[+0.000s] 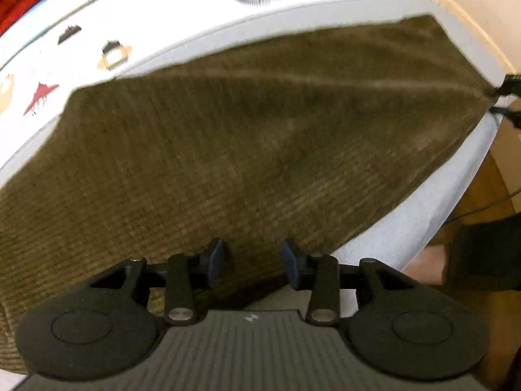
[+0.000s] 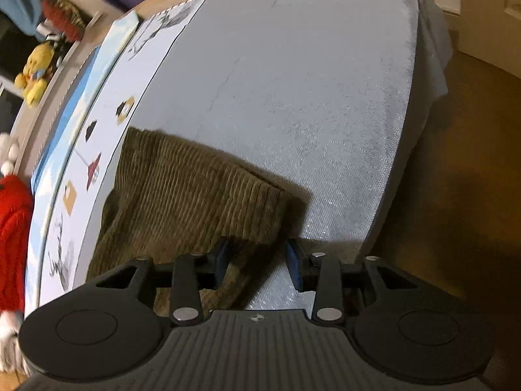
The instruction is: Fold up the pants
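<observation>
Olive-brown corduroy pants (image 1: 247, 137) lie spread flat on a pale grey bed cover (image 1: 400, 228), filling most of the left wrist view. My left gripper (image 1: 253, 262) hangs over their near edge, blue pads apart, with fabric below them and nothing pinched. In the right wrist view a folded end of the pants (image 2: 195, 195) lies at the lower left. My right gripper (image 2: 259, 262) stands open over its near corner; cloth lies under the left finger (image 2: 221, 260) and bare cover under the right. Black fingertips (image 1: 506, 93) show at the pants' far right corner.
A white sheet with printed figures (image 2: 97, 150) runs along the far side of the bed. Soft toys, one yellow (image 2: 32, 75) and one red (image 2: 11, 228), sit beyond it. The bed's edge (image 2: 387, 215) drops to a brown floor (image 2: 456, 211). A dark leg (image 1: 482, 254) stands beside the bed.
</observation>
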Motion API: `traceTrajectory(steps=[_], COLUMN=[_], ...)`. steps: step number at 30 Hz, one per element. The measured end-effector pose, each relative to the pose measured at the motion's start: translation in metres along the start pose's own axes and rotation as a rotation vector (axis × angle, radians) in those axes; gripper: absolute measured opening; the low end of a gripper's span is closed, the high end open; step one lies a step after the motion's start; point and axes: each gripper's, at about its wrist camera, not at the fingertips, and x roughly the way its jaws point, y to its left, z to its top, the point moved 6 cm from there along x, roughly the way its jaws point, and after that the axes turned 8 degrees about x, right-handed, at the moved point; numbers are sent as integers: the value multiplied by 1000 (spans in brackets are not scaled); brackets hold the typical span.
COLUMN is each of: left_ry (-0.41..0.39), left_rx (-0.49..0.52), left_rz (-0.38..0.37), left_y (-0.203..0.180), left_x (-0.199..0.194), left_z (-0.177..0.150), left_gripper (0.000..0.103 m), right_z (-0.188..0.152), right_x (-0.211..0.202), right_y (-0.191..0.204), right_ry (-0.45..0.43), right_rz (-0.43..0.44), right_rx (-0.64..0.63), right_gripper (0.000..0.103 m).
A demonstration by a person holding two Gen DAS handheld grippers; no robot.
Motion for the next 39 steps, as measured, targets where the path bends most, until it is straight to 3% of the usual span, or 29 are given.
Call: traceTrajectory(steps=[5, 11, 19, 22, 26, 29, 32, 35, 39], left_ry=[-23, -61, -171, -194, -217, -237, -269, -321, -324], left_rx=[-12, -32, -122, -158, -205, -266, -365, -476, -676], left_rz=[31, 42, 49, 53, 66, 86, 115, 191, 215], left_y=[12, 28, 61, 73, 91, 112, 146, 191, 242], left_x=[-4, -21, -61, -72, -84, -96, -114, -139, -154], left_z=[0, 0, 6, 5, 1, -4, -14, -29, -65], left_gripper=[45, 45, 45, 45, 45, 45, 45, 45, 45], right_z=[3, 1, -6, -15, -49, -94, -162, -253, -398], right_x=[3, 2, -21, -39, -71, -95, -117, -131, -114], right_y=[1, 9, 45, 77, 137, 185, 236, 273, 280], right_ry=[-29, -66, -179, -252, -374, -448, -494, -503, -398], right_rz=[-4, -30, -54, -57, -37, 9, 98, 208, 324], right_rx=[44, 38, -57, -190, -467, -661, -852, -1051, -1386], right_gripper=[40, 16, 11, 11, 11, 11, 11, 11, 12])
